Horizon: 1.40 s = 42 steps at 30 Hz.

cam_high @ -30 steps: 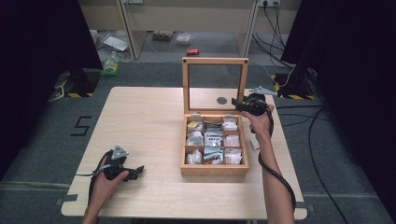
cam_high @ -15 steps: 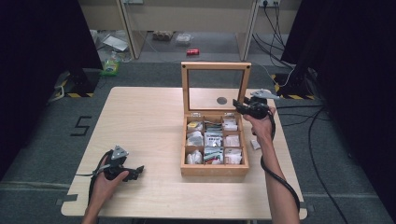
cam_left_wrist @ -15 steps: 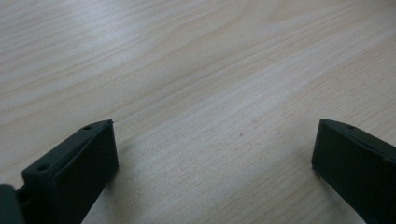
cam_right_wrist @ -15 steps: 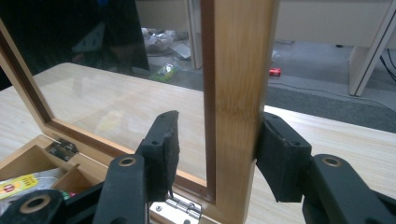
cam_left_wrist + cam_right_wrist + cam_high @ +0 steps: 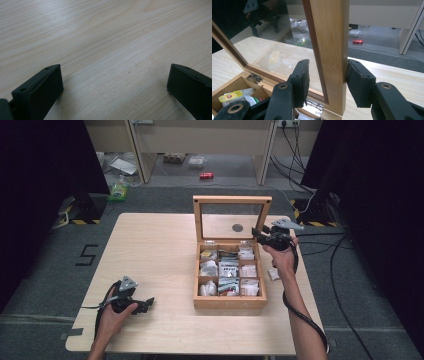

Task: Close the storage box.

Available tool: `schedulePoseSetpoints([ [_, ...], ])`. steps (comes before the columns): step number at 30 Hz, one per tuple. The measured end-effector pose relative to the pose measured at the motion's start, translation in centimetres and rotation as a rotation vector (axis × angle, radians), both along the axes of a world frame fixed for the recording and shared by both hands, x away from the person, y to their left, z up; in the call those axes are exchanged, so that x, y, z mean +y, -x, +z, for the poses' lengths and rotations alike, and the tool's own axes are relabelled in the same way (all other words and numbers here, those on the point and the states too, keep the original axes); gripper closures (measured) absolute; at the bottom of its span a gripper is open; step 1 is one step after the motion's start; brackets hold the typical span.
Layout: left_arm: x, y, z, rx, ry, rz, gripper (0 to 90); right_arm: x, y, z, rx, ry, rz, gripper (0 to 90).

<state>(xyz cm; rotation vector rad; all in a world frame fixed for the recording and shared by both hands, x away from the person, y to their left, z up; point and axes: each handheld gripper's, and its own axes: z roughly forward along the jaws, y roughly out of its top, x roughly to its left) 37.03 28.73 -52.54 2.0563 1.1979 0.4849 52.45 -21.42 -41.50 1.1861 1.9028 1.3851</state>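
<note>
Lid (image 5: 329,50) side rail upright between closing right tongs (image 5: 328,80), outer pad touching, left tongs (image 5: 115,85) released over bare table (image 5: 105,37).

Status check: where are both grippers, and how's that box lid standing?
Left gripper open, resting on the table. Right gripper straddles the upright lid frame; jaws have just been closing, one touching, other apart. Wooden box open. Nothing in the way.
</note>
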Motion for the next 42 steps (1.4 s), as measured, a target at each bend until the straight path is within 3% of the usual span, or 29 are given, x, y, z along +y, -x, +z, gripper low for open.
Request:
schedulePoseSetpoints([
  [20, 0.0, 0.0, 0.0, -0.001, -0.002, 0.001, 0.0, -0.6, 2.2, 0.5, -0.003, -0.001, -0.036, 53.1],
  [42, 0.0, 0.0, 0.0, -0.001, -0.001, 0.002, 0.0, -1.0, 5.1, 0.4, -0.002, 0.005, 0.002, 52.7],
])
